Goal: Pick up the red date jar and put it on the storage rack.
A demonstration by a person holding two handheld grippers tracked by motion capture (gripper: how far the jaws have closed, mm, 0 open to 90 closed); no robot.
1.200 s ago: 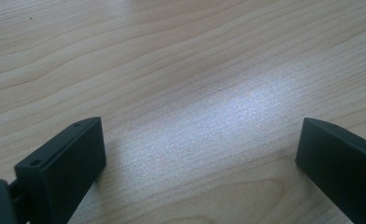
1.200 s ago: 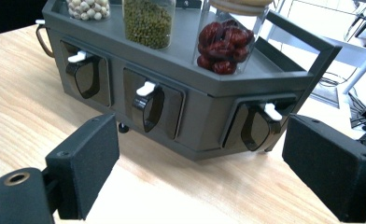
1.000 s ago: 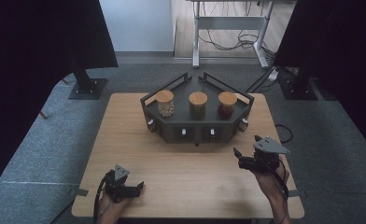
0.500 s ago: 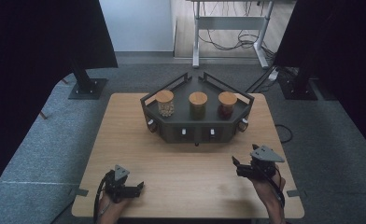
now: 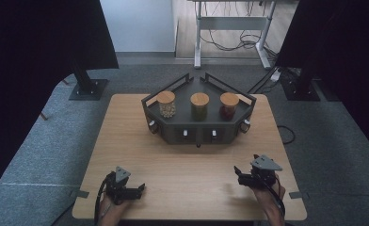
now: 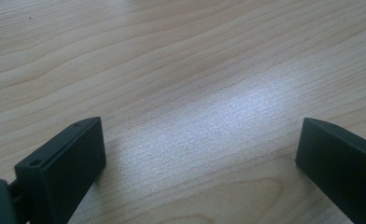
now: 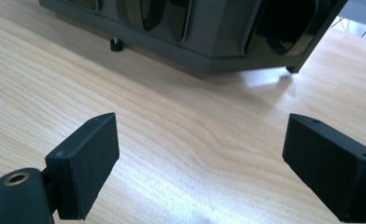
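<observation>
Left gripper (image 5: 138,190) low at the lower left of the high view, resting at table level near the front edge, jaws spread wide with bare wood between them, nothing grasped; same spread confirmed in the left gripper view (image 6: 197,154), one black jaw at each lower corner of the frame. Right gripper (image 5: 239,172) at the lower right of the high view, grey three-cornered plate on top, held by a hand (image 5: 272,197) entering from the bottom edge; jaws released, nothing between them, as also seen in the right gripper view (image 7: 200,154) over open tabletop. Wooden table (image 5: 126,136) bearing a dark angular rack (image 5: 199,134) at upper centre of the high view, well apart from both grippers. Three wooden-lidded jars standing upright in a row on the rack: left jar (image 5: 166,104) with pale contents, middle jar (image 5: 199,106) with greenish contents, right jar (image 5: 229,106) with reddish contents, none touching another. Rack front (image 7: 204,32) across the top of the right gripper view, small foot (image 7: 116,45) at upper left, clear of the jaws.
</observation>
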